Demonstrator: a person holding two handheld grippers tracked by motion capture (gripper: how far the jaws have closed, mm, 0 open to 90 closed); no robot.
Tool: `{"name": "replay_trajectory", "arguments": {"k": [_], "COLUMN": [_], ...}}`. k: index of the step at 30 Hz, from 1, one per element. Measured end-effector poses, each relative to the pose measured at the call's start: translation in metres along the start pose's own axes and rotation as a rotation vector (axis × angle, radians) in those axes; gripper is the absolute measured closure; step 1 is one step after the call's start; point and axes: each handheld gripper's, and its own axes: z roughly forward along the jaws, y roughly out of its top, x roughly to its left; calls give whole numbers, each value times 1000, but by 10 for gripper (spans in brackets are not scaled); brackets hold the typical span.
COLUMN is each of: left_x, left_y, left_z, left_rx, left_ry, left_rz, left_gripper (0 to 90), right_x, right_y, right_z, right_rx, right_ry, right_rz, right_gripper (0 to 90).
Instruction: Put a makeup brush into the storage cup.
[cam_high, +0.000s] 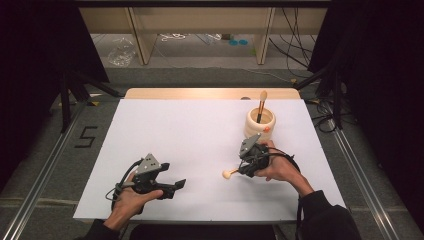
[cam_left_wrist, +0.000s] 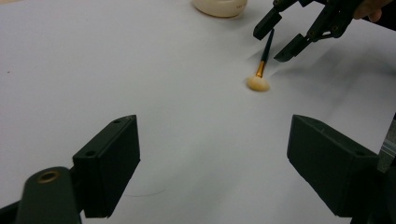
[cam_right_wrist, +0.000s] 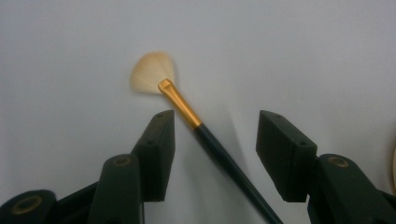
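Right gripper view shows the right tool straddling the dark handle of the fan brush, which lies flat on the white tabletop, jaws part-way apart and not yet pressing; the step in hand is judged to be the grasp, and the next move calls for closing squarely on the handle. The left tool waits wide open and empty. High view shows the cream holder just beyond the right tool, with one brush upright inside, apparently alone.

Fan brush on table, between right gripper jaws.
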Motion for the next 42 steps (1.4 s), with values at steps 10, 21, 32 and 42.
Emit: {"name": "replay_trajectory", "arguments": {"k": [10,21,32,42], "left_x": [0,0,0,0], "left_y": [0,1,1,1], "left_z": [0,0,0,-1], "left_rx": [-9,-7,-16,-12], "left_ry": [-4,1,-4,0], "left_rz": [1,-5,-8,-15], "left_gripper": [169,169,169,169], "right_x": [-6,-10,-11,-10], "right_y": [6,12,12,17], "right_z": [0,6,11,12], "right_rx": [65,135,183,236], "right_ry": [34,60,100,113], "right_rz": [-27,-59,-71,-78], "right_gripper": [502,579,664,763]}}
